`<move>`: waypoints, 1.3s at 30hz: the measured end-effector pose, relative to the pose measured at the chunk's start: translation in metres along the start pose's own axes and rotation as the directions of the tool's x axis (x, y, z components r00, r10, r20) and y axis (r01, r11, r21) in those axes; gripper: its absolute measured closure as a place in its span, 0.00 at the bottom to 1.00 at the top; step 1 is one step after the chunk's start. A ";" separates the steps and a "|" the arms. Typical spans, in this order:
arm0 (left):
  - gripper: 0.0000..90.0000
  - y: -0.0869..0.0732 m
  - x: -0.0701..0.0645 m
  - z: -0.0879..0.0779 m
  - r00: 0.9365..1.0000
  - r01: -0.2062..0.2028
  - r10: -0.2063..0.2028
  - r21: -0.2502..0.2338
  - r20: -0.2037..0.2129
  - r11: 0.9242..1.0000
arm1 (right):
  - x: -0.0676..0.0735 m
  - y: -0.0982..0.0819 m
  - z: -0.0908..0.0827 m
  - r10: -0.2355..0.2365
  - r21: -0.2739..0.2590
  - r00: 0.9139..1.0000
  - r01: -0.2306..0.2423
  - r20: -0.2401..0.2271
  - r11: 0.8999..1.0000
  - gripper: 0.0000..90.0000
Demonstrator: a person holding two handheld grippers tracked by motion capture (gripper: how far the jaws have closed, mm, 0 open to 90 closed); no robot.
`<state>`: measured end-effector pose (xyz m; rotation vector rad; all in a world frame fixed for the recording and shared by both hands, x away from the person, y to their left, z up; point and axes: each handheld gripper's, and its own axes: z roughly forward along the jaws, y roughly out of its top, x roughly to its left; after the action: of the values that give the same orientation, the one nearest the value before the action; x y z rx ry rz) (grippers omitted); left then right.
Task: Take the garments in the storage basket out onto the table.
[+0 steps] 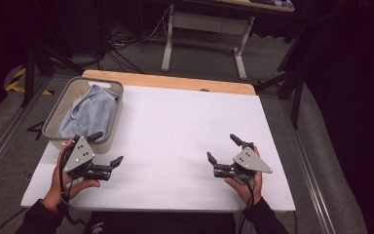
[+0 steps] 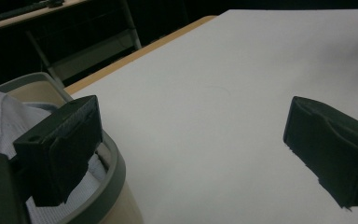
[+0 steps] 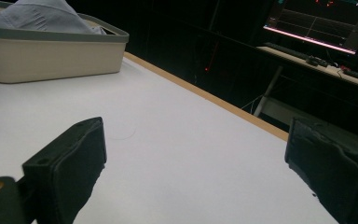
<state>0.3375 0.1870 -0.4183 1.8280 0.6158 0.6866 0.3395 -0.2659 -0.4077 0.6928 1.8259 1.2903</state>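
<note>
Pale blue cloth [image 1: 88, 113], crumpled, heaped inside a grey-rimmed beige basket [image 1: 58, 109] at the far left of the white table [image 1: 175, 131]. Basket's long axis running near to far, slightly slanted, near end toward the left hand; cloth bunched along that same line, one fold peaking at the far end and leaning on the right wall. No clear pointing direction for the cloth itself, too rumpled to tell. Left gripper [image 1: 109, 148] held just beside the basket's near right corner, 2 jaws spread wide, nothing between them, tips aimed right and a little far across the table. In the left gripper view, one jaw hanging over the basket rim [image 2: 114, 163] with cloth [image 2: 0, 116] visible behind it, the other over bare white surface. Right gripper [image 1: 222, 149] at the near right, well apart from the basket, jaws likewise wide and empty, tips aimed left toward the table's middle. In the right gripper view, basket [image 3: 51, 53] far off at upper left with cloth [image 3: 42, 16] mounded above its rim. Wooden table edge [image 1: 175, 80] along the far side.
</note>
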 end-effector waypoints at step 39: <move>0.05 0.033 0.075 -0.001 0.989 0.079 -0.068 0.079 -0.134 0.994 | -0.002 -0.001 0.002 0.027 0.007 1.000 -0.027 -0.009 1.000 0.07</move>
<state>0.3933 0.2286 -0.3745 1.8380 0.8054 0.7448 0.3417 -0.2667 -0.4088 0.7186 1.8351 1.3065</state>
